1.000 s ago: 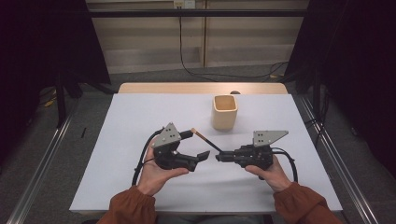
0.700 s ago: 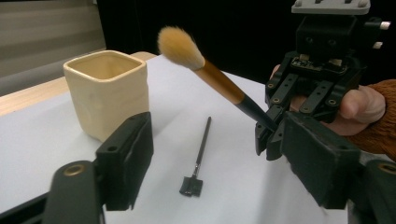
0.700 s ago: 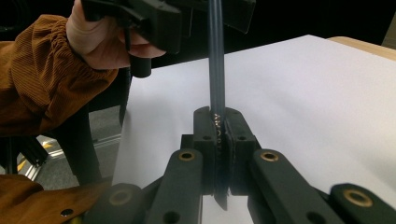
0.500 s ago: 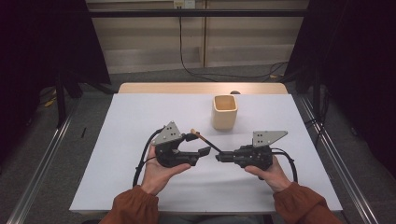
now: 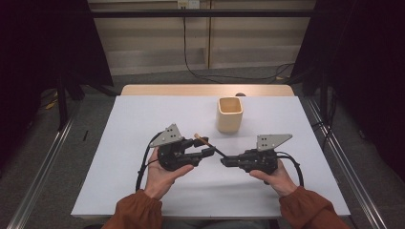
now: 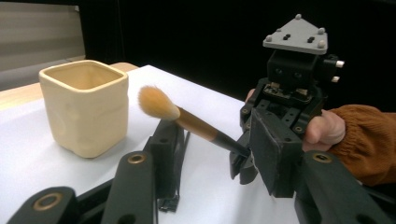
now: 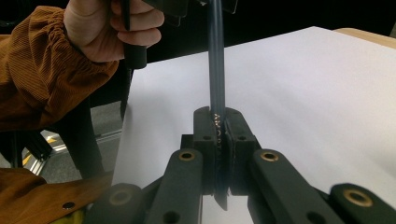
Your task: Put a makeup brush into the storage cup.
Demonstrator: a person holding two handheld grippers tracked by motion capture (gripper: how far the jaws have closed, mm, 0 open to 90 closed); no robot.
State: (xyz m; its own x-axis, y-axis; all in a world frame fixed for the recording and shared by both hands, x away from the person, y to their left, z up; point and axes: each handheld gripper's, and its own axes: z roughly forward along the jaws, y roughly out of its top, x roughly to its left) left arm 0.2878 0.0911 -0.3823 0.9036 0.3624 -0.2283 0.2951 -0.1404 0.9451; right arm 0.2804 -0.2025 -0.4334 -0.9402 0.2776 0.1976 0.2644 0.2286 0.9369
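Observation:
A thin brush (image 5: pixel 210 145) with a dark handle and tan bristles (image 6: pixel 156 103) hangs slanted above the white table (image 5: pixel 143 119). My right gripper (image 5: pixel 224 161) is shut on the tail of its handle (image 7: pixel 217 135). My left gripper (image 5: pixel 206 147) faces the right one with the brush shaft (image 6: pixel 205 133) between its jaws. Those jaws have just been closing, and a gap still shows on both sides of the shaft. A cream square cup (image 5: pixel 229 114) stands upright behind the grippers, also in the left gripper view (image 6: pixel 86 105).
The white sheet covers the table up to a bare wooden strip (image 5: pixel 205 89) at the far edge. Metal rails (image 5: pixel 348 167) run along the floor on both sides, and dark curtains (image 5: pixel 43 43) flank the table. Cables trail from both grippers.
The left gripper's jaws have narrowed around the brush shaft. Both hands and the brush have stayed where they were.

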